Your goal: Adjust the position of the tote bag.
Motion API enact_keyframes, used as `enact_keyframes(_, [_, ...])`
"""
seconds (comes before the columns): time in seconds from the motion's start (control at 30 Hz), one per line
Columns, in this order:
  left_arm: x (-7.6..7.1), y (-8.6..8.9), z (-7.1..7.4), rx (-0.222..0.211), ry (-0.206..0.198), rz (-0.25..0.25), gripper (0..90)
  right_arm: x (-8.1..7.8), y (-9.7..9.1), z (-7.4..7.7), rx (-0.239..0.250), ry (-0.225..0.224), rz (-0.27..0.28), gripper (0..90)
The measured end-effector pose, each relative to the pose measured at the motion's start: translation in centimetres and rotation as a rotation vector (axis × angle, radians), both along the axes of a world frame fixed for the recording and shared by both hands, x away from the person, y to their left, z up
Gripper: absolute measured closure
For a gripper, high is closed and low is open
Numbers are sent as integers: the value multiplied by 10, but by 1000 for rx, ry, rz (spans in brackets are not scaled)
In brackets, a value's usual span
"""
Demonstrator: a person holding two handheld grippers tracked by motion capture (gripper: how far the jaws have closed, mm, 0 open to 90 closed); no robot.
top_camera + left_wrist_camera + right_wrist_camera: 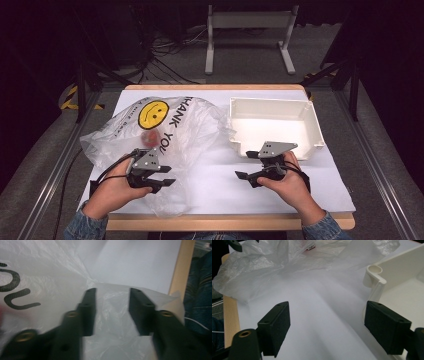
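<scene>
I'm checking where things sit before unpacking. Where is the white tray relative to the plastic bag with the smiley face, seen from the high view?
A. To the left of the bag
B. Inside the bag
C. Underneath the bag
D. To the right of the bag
D: in the high view the white tray stands on the right part of the table, while the plastic bag lies on the left part, by the left tongs.

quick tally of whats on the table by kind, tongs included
plastic bag: 1
white bin: 1
reddish item inside the bag: 1, too blurred to name
tongs: 2, left tongs and right tongs
total: 5
</scene>
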State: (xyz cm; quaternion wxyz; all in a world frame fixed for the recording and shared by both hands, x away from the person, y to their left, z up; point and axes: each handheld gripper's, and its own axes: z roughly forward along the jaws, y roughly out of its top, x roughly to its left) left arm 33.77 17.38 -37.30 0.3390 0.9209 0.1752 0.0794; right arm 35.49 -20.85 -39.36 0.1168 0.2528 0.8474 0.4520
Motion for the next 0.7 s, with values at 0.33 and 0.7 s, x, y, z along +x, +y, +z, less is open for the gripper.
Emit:
enact_keyframes(0.33, [6, -13, -23, 68, -15, -35, 139, 0, 0, 0, 0, -1, 0, 206])
enact_keyframes(0.7, [12, -19, -35, 151, -4, -5, 407, 0, 1, -1, 0, -1, 2, 204])
